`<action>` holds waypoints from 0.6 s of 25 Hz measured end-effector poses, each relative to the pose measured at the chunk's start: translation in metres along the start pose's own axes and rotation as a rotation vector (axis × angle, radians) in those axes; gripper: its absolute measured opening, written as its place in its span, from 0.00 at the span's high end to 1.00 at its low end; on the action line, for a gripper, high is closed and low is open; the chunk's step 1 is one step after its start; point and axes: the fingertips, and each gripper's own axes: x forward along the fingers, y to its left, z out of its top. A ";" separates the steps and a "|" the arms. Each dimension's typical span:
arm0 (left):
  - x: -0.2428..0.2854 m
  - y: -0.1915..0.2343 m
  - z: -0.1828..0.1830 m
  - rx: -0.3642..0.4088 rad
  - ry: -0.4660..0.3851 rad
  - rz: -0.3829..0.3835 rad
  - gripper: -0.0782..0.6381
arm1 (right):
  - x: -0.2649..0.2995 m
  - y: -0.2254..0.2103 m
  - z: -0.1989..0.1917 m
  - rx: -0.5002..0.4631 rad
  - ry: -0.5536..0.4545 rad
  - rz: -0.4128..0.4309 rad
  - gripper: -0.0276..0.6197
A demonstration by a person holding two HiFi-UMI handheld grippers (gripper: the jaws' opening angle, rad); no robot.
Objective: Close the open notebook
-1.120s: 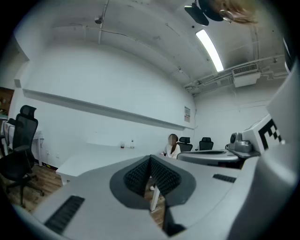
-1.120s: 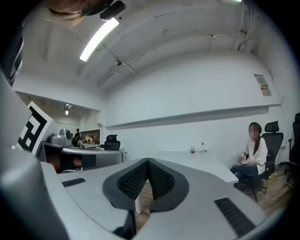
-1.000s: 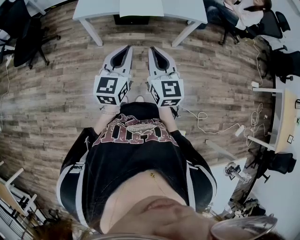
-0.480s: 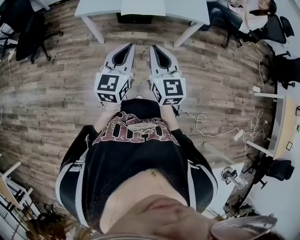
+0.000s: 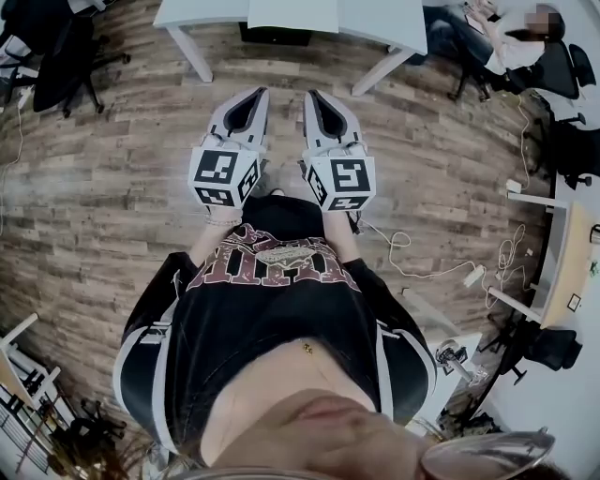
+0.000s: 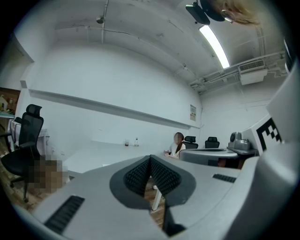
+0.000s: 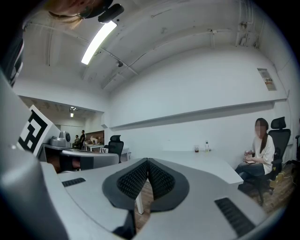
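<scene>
1. Two hand-held grippers are held out in front of the person, side by side and near level. The left hand-held gripper (image 6: 150,163) has its jaws together with nothing between the pads. The right hand-held gripper (image 7: 147,165) is the same, its pads meeting on air.
2. No notebook shows in any view, so I cannot tell where it lies or whether it is open. None lies on the floor (image 5: 112,187) under the grippers.
3. Far ahead stands a white desk (image 5: 197,14). The part of its top that the gripper views show carries only a cup (image 7: 197,149) and a bottle (image 7: 206,146) near its far edge.
4. My judgement is that the task has not begun: nothing is held and nothing is within reach of either gripper.
5. All of it seems left to do: find the notebook, get to it, open a gripper or use a closed one to tip the cover over, and press it flat.
</scene>
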 end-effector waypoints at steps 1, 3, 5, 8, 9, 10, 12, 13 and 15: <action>0.003 0.003 0.000 -0.003 0.000 0.000 0.83 | 0.004 -0.001 -0.001 0.001 0.002 -0.002 0.93; 0.012 0.009 0.001 -0.006 -0.001 -0.003 0.83 | 0.012 -0.006 -0.001 0.003 0.001 -0.006 0.93; 0.023 0.014 0.003 -0.005 -0.002 -0.011 0.83 | 0.021 -0.012 0.001 0.002 -0.002 -0.014 0.93; 0.040 0.023 0.007 -0.006 0.002 -0.024 0.83 | 0.036 -0.022 0.004 0.002 -0.002 -0.029 0.93; 0.045 0.028 0.009 -0.006 0.003 -0.026 0.83 | 0.042 -0.025 0.005 0.002 -0.001 -0.032 0.93; 0.051 0.032 0.010 -0.006 0.004 -0.029 0.83 | 0.049 -0.027 0.006 0.002 -0.001 -0.035 0.93; 0.063 0.041 0.011 -0.005 0.010 -0.036 0.83 | 0.062 -0.032 0.006 0.004 0.000 -0.040 0.93; 0.069 0.044 0.011 -0.004 0.013 -0.041 0.83 | 0.068 -0.035 0.006 0.007 0.000 -0.043 0.93; 0.081 0.050 0.012 -0.002 0.020 -0.052 0.83 | 0.078 -0.041 0.005 0.012 0.000 -0.050 0.93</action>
